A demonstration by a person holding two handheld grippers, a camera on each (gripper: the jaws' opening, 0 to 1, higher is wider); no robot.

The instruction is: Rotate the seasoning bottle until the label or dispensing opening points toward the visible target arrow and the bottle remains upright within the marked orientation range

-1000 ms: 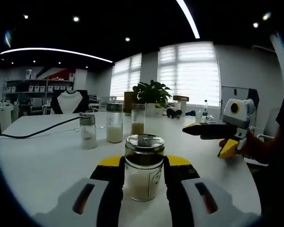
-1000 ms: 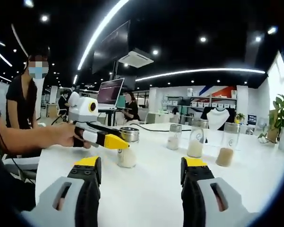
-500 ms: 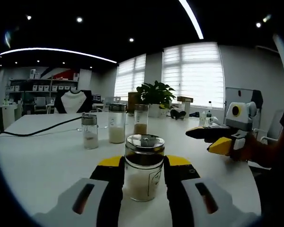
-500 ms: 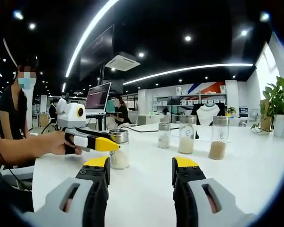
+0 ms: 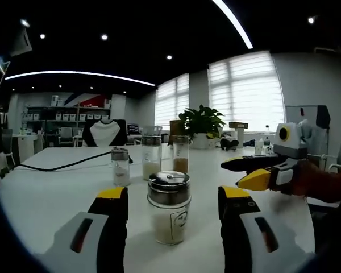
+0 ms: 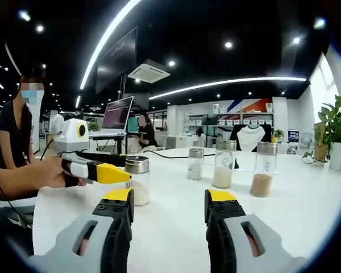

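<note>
The seasoning bottle [image 5: 169,210] is a clear glass jar of white grains with a steel shaker lid, standing upright on the white table [image 5: 45,193]. A faint printed mark on its glass faces the left gripper view. My left gripper [image 5: 173,196] is open, with one yellow-tipped jaw on each side of the bottle and a gap to the glass on both sides. In the right gripper view the same bottle [image 6: 137,182] stands by the left gripper's yellow tip [image 6: 111,172]. My right gripper [image 6: 169,199] is open and holds nothing. It also hangs at the right [image 5: 256,170], held by a hand.
Three more jars stand in a row farther back: a short one [image 5: 120,166], a tall white-filled one [image 5: 151,156] and a brown-filled one [image 5: 181,153]. A black cable [image 5: 62,165] crosses the table's left. A potted plant [image 5: 202,120] is behind. People sit at a laptop [image 6: 119,116].
My left gripper's jaws have spread apart and let go of the bottle, which still stands upright. The right gripper's jaws stay open, and its view has shifted slightly.
</note>
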